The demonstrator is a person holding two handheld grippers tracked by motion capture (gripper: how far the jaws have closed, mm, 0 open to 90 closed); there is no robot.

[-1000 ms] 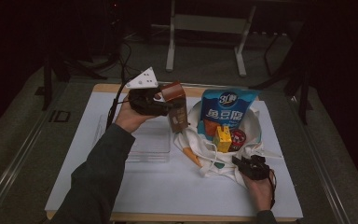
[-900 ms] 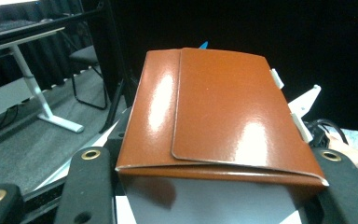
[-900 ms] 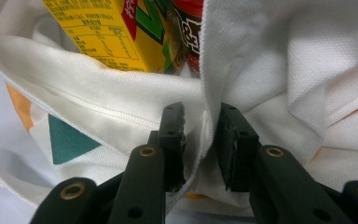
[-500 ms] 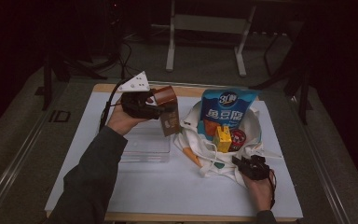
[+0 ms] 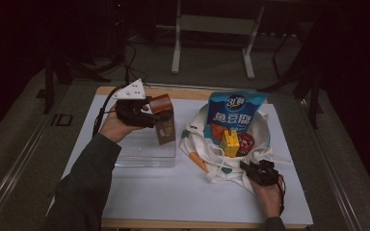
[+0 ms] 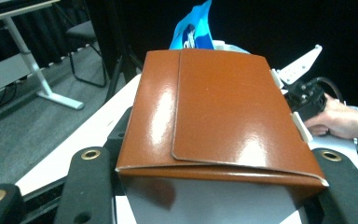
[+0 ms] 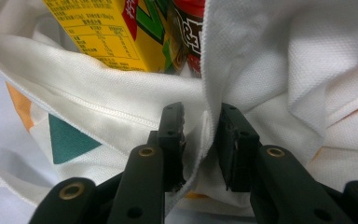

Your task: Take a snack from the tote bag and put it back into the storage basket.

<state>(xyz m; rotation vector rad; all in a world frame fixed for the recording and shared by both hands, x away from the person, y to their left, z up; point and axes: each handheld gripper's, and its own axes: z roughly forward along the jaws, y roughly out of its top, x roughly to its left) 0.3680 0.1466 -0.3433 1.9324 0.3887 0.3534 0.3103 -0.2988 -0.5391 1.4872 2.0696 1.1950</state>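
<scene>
Left tongs (image 5: 147, 114) pinch the brown carton (image 5: 164, 124), held tilted above the clear tray (image 5: 147, 153) on the desk (image 5: 173, 192), well left of the white tote bag (image 5: 207, 144). Right tongs (image 7: 200, 140) pinch the bag's rim cloth, probably to keep its mouth spread. Yellow box (image 5: 230, 143) sits inside, just beyond the right tongs.

That brown carton (image 6: 214, 116) in my left gripper (image 5: 147, 113) is glossy card, smooth enough to catch glare. The bag (image 7: 270, 60) my right gripper (image 7: 200, 140) pinches is white woven cloth, matt, nubbly weave with stitched hems. The yellow box (image 7: 107, 28) is printed card, the blue pouch (image 5: 233, 113) shiny plastic. The table cover (image 5: 173, 197) looks matt white.
</scene>
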